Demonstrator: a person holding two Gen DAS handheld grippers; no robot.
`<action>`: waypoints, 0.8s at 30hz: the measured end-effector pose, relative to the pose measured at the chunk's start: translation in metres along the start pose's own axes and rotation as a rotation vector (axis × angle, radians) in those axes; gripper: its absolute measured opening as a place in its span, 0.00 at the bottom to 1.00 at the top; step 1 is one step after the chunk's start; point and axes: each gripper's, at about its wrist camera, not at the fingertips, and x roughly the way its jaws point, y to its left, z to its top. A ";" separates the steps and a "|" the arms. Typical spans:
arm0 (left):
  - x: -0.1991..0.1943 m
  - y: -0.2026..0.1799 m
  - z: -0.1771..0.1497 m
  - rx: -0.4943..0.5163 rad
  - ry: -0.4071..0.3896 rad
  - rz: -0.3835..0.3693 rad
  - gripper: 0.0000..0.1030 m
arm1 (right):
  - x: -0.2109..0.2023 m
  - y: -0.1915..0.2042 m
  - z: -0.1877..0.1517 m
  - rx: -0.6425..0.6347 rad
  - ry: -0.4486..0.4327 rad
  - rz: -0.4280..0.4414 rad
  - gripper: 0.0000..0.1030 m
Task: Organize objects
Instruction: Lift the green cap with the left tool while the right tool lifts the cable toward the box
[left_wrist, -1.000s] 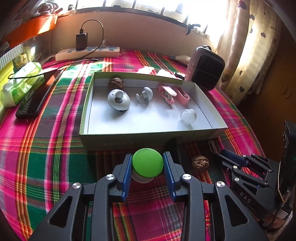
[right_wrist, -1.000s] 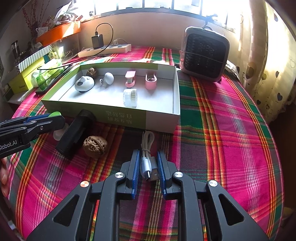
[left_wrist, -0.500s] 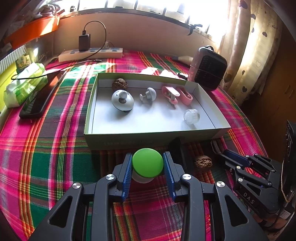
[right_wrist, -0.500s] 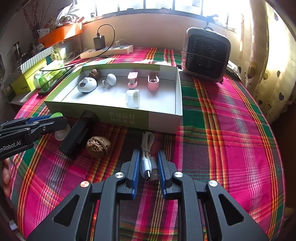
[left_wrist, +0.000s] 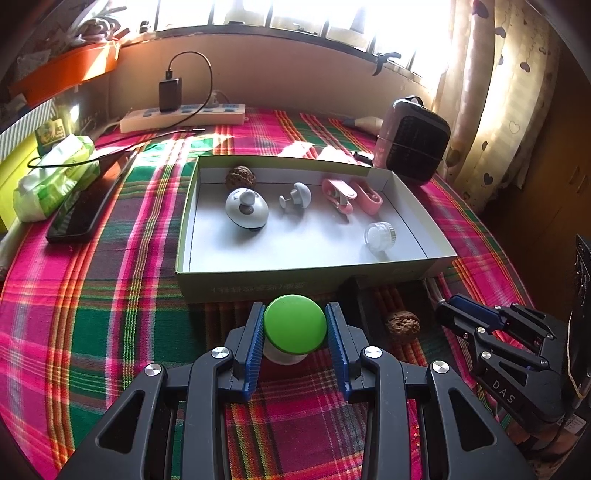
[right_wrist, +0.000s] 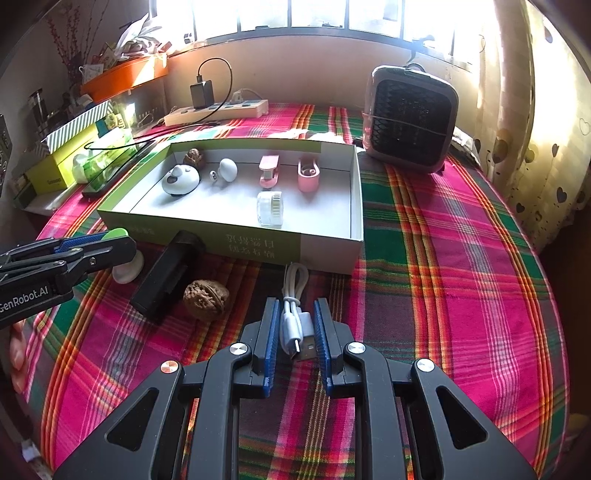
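My left gripper (left_wrist: 294, 325) is shut on a green-capped white mushroom-shaped object (left_wrist: 294, 325) and holds it in front of the near wall of the open cardboard box (left_wrist: 295, 286). My right gripper (right_wrist: 294, 328) is shut on a coiled white USB cable (right_wrist: 293, 321) in front of the box (right_wrist: 325, 243). The box holds a walnut (left_wrist: 241, 178), a white round gadget (left_wrist: 246, 210), a small white mushroom piece (left_wrist: 297, 195), two pink clips (left_wrist: 351, 192) and a clear round jar (left_wrist: 379, 236). A second walnut (right_wrist: 205, 294) and a black block (right_wrist: 168, 275) lie on the cloth between the grippers.
A small fan heater (right_wrist: 410, 118) stands behind the box on the right. A power strip with charger (left_wrist: 183, 114) lies at the back. A phone (left_wrist: 86, 206) and a tissue pack (left_wrist: 55, 177) lie to the left. The plaid table drops off at the right.
Both grippers have risen and drawn back a little from the box, each keeping its object. The box contents have not moved.
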 end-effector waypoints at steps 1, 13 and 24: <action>-0.001 0.000 0.000 -0.001 -0.003 0.001 0.30 | -0.001 0.000 0.000 -0.001 -0.002 0.000 0.20; -0.011 -0.003 0.005 0.012 -0.032 0.006 0.30 | -0.011 0.003 0.008 -0.005 -0.037 0.018 0.20; -0.018 -0.005 0.017 0.015 -0.055 -0.007 0.30 | -0.019 0.003 0.021 -0.015 -0.068 0.038 0.19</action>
